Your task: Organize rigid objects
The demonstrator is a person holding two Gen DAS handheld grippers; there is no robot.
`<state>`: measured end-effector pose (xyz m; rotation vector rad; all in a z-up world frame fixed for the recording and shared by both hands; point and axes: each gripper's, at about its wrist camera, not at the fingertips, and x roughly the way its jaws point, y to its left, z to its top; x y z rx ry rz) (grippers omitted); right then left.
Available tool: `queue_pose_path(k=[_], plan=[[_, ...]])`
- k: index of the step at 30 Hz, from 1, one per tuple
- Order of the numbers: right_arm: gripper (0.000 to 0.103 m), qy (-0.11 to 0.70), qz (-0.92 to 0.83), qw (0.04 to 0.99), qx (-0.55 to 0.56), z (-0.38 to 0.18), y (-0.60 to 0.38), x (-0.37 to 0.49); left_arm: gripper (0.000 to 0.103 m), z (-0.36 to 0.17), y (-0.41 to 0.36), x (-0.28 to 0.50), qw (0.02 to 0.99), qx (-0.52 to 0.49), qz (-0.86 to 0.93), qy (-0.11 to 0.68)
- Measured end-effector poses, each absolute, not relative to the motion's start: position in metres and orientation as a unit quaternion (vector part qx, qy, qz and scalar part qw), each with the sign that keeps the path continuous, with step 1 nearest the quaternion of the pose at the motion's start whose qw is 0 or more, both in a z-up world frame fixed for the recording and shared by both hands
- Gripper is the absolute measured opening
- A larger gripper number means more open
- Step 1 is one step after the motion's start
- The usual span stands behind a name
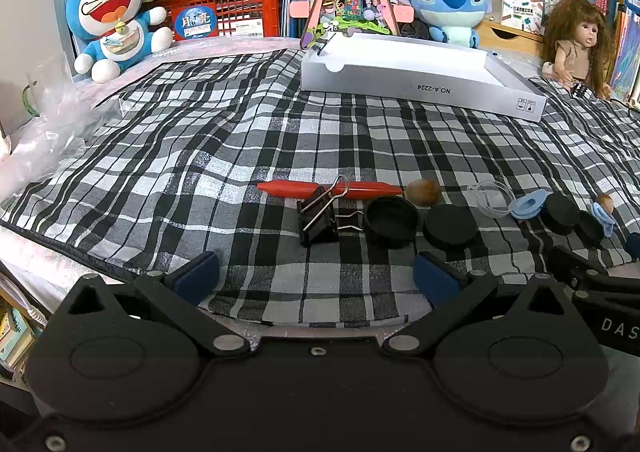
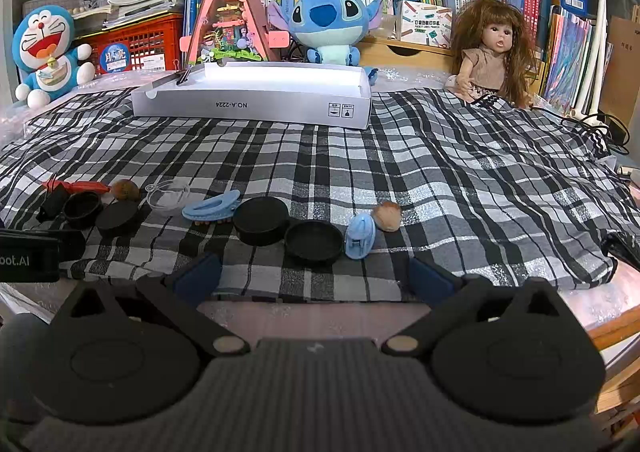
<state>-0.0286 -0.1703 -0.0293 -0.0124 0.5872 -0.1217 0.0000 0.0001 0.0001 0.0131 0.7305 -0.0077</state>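
Note:
A row of small items lies on the plaid cloth (image 1: 240, 139). In the left wrist view: a red pen (image 1: 288, 187), a black binder clip (image 1: 318, 217), a black cap (image 1: 391, 220), a black disc (image 1: 450, 232), a walnut (image 1: 425, 191). In the right wrist view: a clear lid (image 2: 168, 195), a blue hair clip (image 2: 210, 207), a black disc (image 2: 261, 226), a black cap (image 2: 315, 240), a small blue clip (image 2: 360, 236), a walnut (image 2: 387, 215). My left gripper (image 1: 316, 278) is open just short of the binder clip. My right gripper (image 2: 316, 278) is open just short of the black cap. A white box (image 1: 420, 77) stands behind.
Plush toys (image 1: 112, 19) (image 2: 332, 23), a doll (image 2: 492, 51), a red crate (image 1: 228, 13) and bookshelves line the back. Crinkled plastic (image 1: 44, 123) lies at the left. The cloth's front edge (image 2: 360, 292) runs close to my fingers.

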Motion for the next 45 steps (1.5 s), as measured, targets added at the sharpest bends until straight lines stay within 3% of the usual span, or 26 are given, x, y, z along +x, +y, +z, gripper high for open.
queue_pose_path(k=[45], plan=[[0.103, 0.271, -0.061, 0.961, 0.004, -0.0322, -0.1717, -0.0301, 0.103, 0.0012, -0.0003, -0.0013, 0.939, 0.014, -0.013, 0.344]])
